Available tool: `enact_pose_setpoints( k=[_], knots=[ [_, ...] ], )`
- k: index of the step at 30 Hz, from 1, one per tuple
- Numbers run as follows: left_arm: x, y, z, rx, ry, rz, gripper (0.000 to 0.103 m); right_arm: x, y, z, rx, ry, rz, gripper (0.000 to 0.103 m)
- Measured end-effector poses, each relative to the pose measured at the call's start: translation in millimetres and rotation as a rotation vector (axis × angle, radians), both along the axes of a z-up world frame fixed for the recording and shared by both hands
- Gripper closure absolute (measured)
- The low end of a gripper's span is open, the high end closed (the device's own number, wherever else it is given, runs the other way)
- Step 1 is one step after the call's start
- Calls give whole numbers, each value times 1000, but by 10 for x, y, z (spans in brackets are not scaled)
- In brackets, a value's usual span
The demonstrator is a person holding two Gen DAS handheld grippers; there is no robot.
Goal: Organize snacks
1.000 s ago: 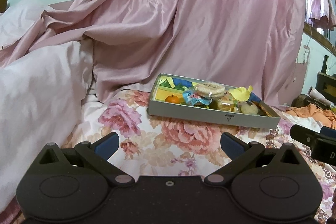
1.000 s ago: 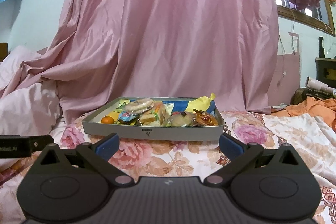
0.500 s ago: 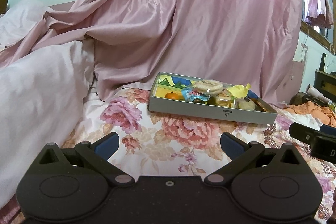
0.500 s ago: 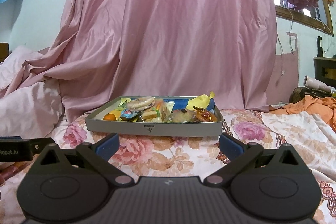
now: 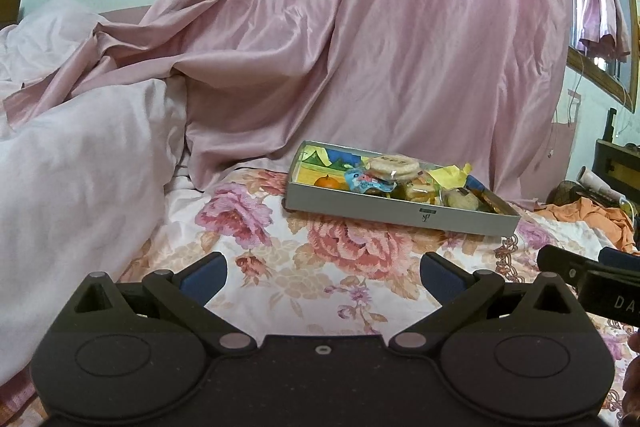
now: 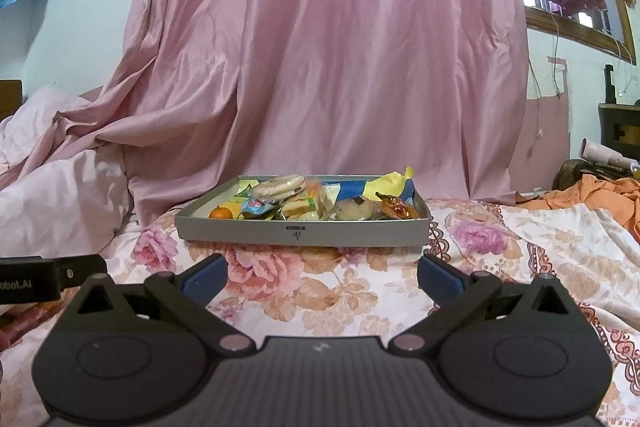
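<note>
Grey tray: sits on the floral bedsheet in front of the pink curtain. Contents, heaped: small orange, round rice crackers in a clear wrapper, blue-wrapped sweet, yellow wrapper. Left claw: spread, holding nothing, well short of the tray. Right claw: spread, holding nothing, facing the tray's long side. Handling note: go in low over the rim; pinch one packet by its edge, since the pile probably shifts.

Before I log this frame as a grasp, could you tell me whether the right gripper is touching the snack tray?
Apart. In the right wrist view the right gripper is open, with floral bedsheet showing between its fingertips and the tray.
</note>
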State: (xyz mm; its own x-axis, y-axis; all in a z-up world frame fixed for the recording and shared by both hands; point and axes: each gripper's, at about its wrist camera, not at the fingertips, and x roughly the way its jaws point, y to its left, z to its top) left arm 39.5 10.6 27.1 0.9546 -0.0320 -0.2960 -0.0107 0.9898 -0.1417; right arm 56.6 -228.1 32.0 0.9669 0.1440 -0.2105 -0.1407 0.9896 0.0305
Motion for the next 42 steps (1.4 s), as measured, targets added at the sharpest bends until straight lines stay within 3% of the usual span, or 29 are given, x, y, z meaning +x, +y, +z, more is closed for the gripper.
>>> enact_pose_setpoints(
  k=[42],
  knots=[
    [39,39,-222,32,68,8,1,2,85,-190,-15,59,-19,0]
  ],
)
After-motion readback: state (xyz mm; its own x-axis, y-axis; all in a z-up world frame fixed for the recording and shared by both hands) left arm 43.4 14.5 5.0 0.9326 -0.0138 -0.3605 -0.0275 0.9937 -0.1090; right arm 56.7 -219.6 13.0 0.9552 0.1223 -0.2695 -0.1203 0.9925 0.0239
